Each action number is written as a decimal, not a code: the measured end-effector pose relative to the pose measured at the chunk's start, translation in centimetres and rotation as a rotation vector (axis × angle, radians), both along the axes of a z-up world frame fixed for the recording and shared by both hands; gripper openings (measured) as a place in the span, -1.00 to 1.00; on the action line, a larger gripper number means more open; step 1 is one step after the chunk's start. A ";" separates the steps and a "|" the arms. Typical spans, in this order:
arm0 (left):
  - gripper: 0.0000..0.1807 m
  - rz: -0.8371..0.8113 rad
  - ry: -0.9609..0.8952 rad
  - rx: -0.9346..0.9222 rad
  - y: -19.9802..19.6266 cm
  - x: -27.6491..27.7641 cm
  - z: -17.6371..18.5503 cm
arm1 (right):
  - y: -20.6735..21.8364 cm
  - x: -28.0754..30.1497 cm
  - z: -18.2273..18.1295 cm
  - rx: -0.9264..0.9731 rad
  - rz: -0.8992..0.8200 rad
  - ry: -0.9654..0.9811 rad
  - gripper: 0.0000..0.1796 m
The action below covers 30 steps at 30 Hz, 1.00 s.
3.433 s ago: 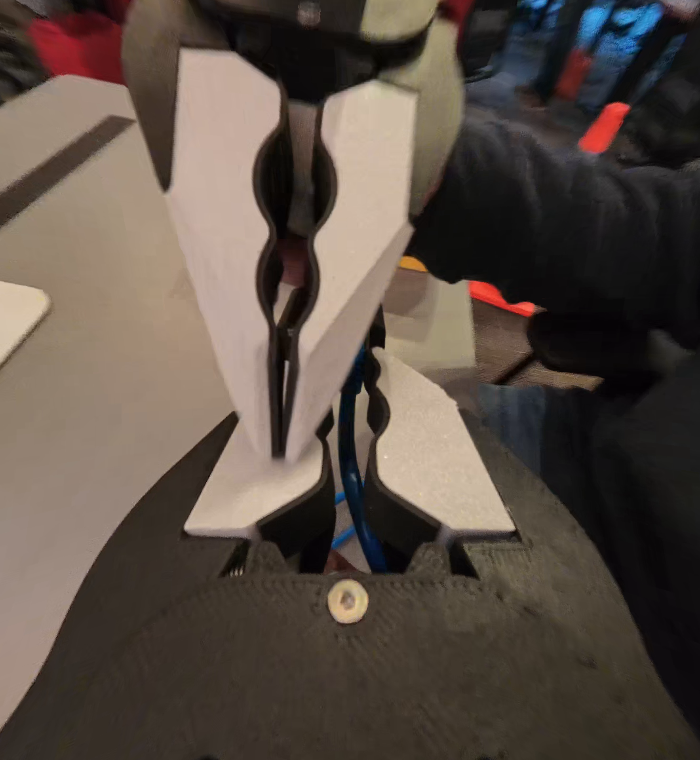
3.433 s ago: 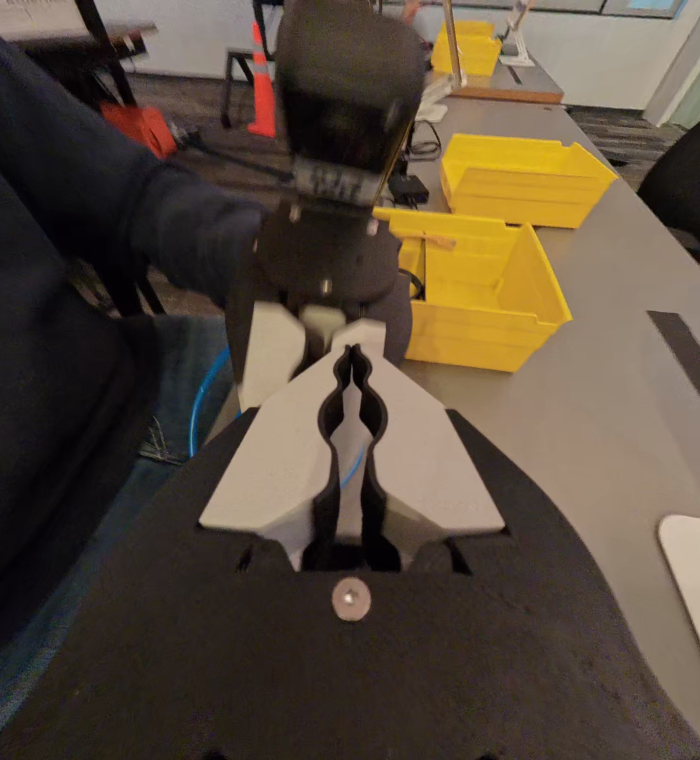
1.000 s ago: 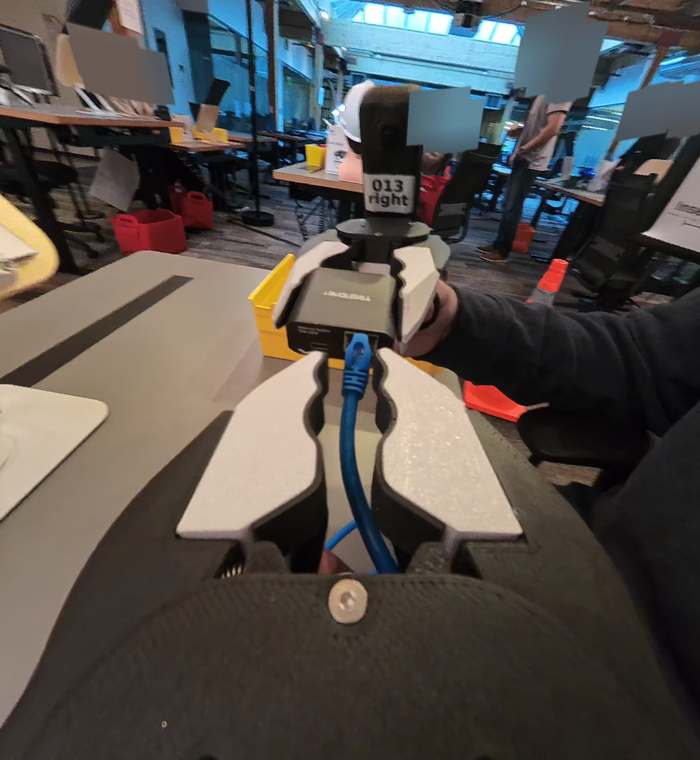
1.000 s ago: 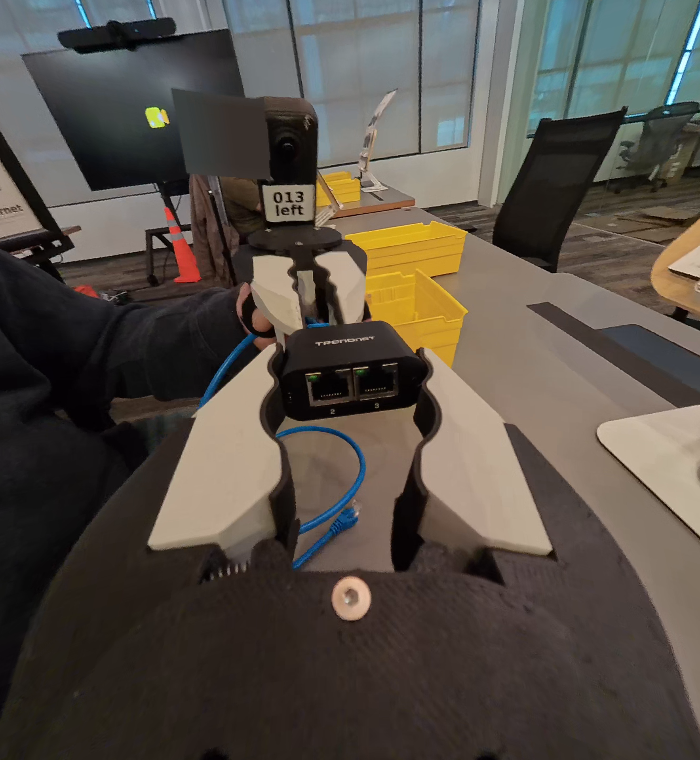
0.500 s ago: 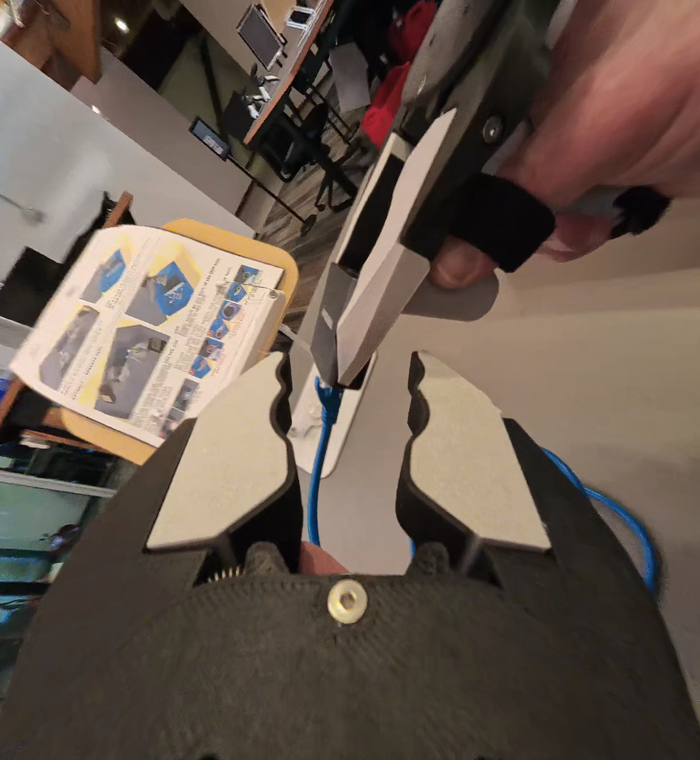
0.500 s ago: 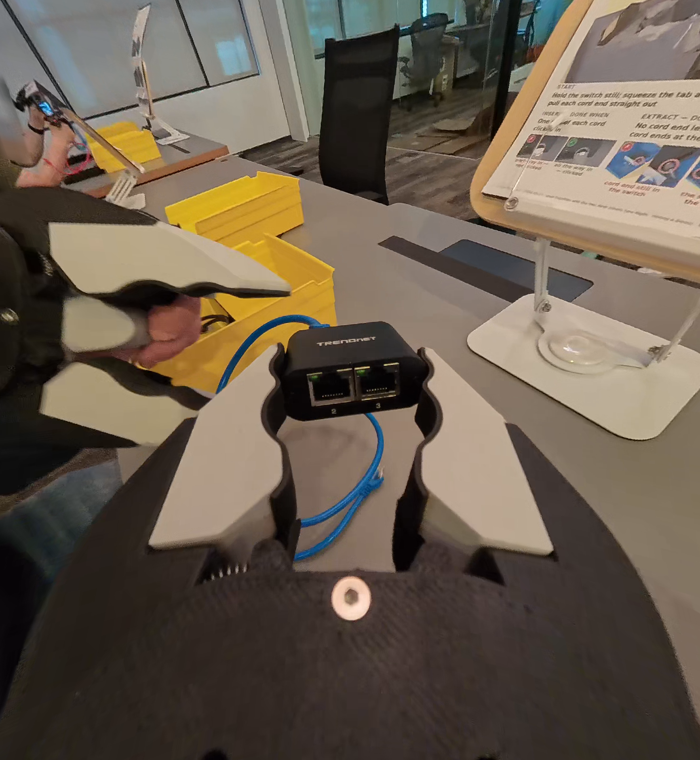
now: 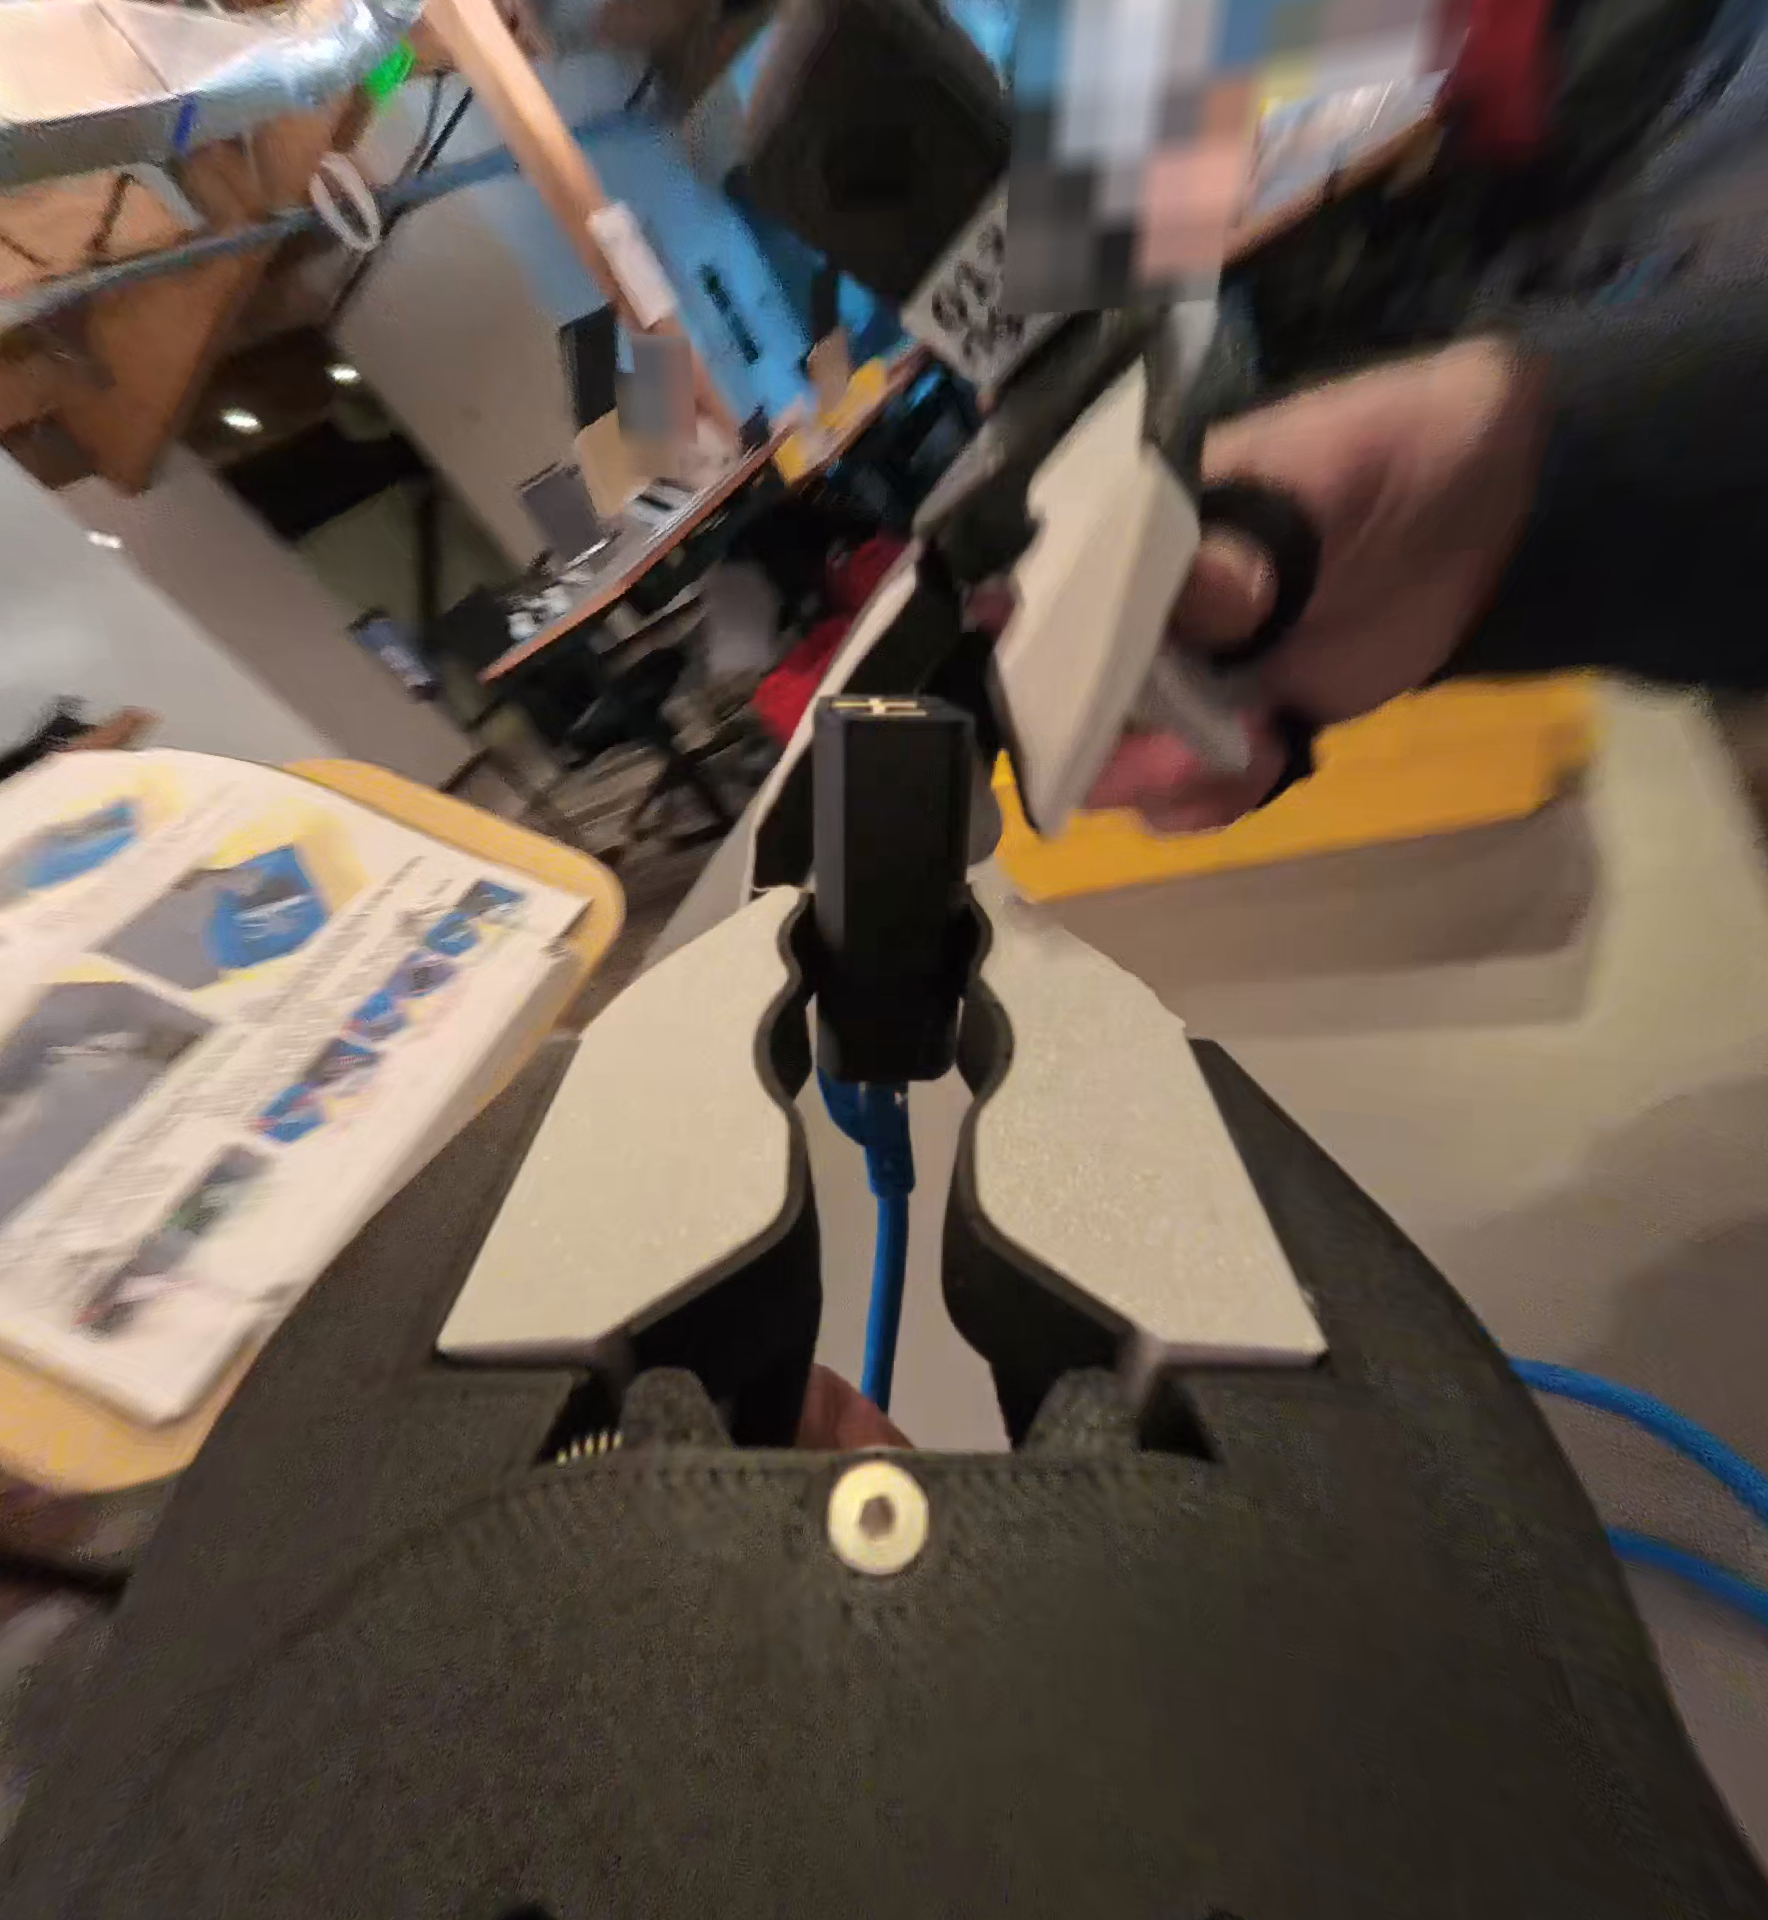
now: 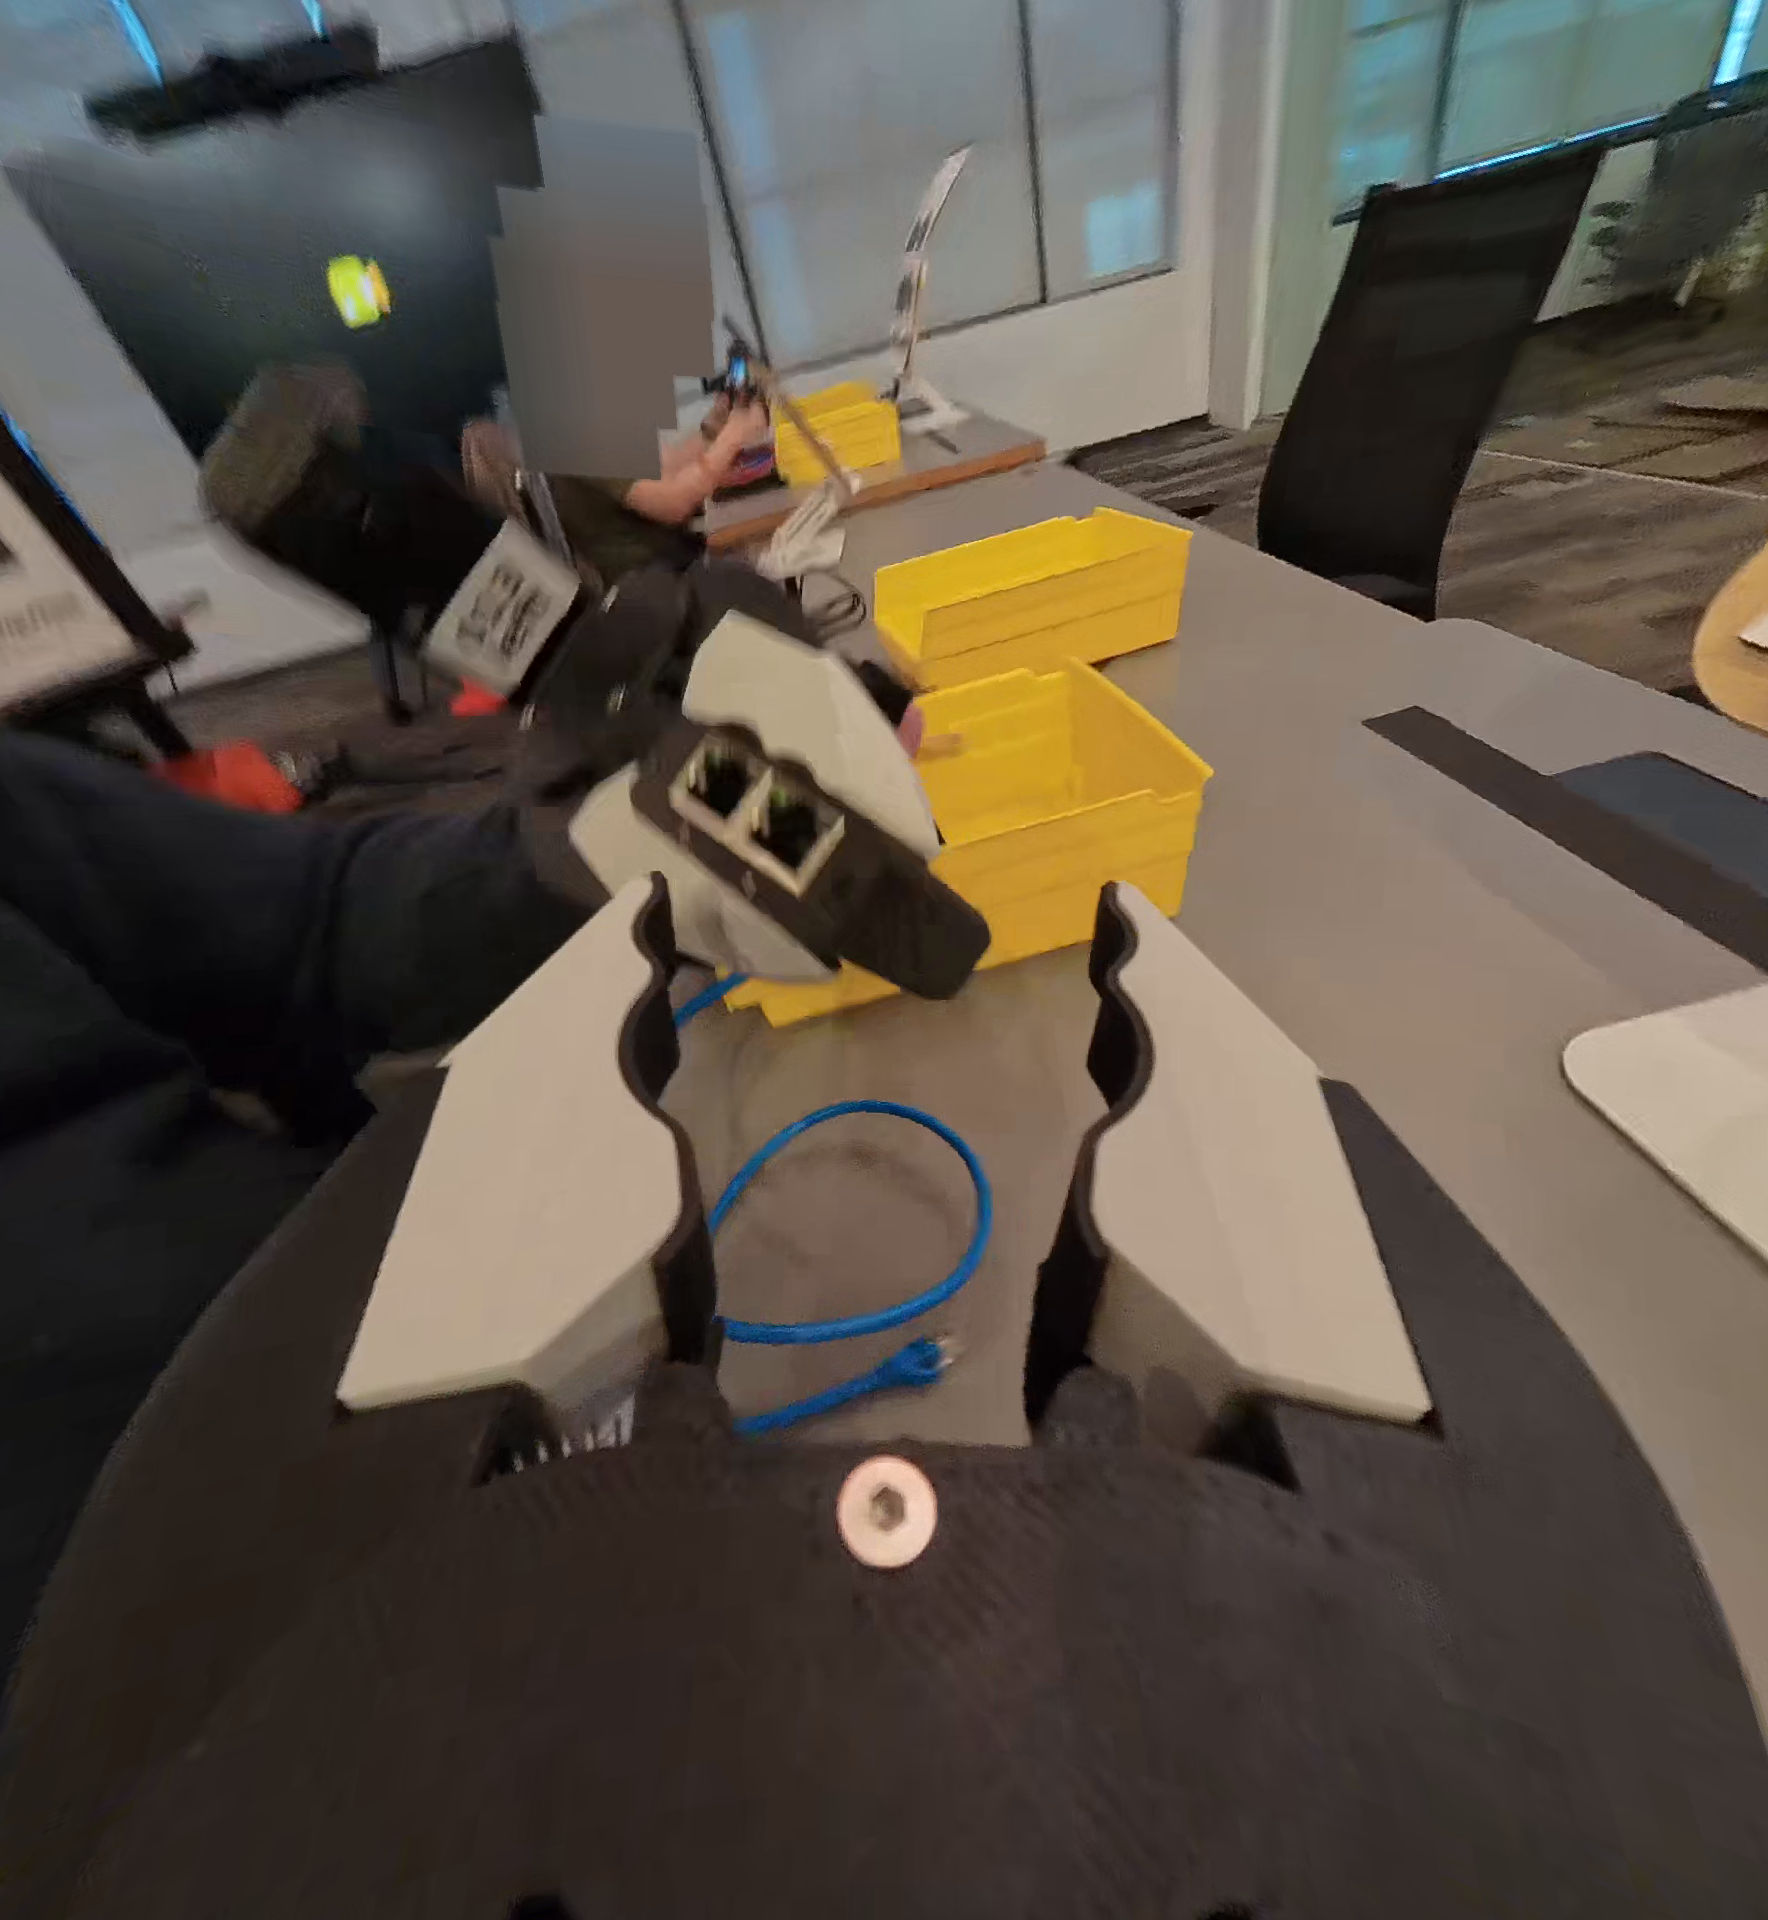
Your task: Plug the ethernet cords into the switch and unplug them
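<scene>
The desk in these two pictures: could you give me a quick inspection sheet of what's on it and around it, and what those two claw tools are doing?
Surface: grey table with a dark strip across it.
Job's things: black switch, held off the table; two ports facing the right wrist view look empty.
Clutter: two yellow bins; a white stand base; an instruction sheet on a tan board.
Grippers: left gripper is shut on the switch; right gripper is open and holds nothing.
Cables: blue ethernet cord is plugged into the switch; its free end lies looped on the table.
Surroundings: office with a black chair, windows and a dark screen.
</scene>
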<state>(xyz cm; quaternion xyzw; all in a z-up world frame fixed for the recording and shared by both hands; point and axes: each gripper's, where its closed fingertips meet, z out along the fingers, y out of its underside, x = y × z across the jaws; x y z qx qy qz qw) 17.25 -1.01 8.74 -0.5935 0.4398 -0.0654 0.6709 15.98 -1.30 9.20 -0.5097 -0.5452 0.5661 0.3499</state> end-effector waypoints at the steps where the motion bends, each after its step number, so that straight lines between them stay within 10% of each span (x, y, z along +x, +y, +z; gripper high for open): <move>1: -0.73 -0.040 -0.077 -0.033 0.0 -0.1 0.5 | -0.5 -0.1 -0.4 0.057 0.043 -0.008 -0.25; 5: -0.73 -0.218 -0.260 -0.115 -0.8 -0.3 1.6 | -0.8 -0.3 1.9 0.142 0.035 0.149 -0.70; 16: -0.60 -0.103 -0.169 -0.133 0.6 -1.9 1.0 | 1.1 -0.4 1.0 0.502 -0.149 -0.040 -0.75; 24: -0.62 0.097 0.442 0.000 1.4 -2.3 -0.7 | 1.4 -0.4 -0.6 0.913 -0.230 -0.296 -0.75; 30: -0.73 0.072 0.553 0.041 0.8 -2.2 -2.3 | 0.4 0.4 -1.9 0.696 -0.107 -0.311 -0.73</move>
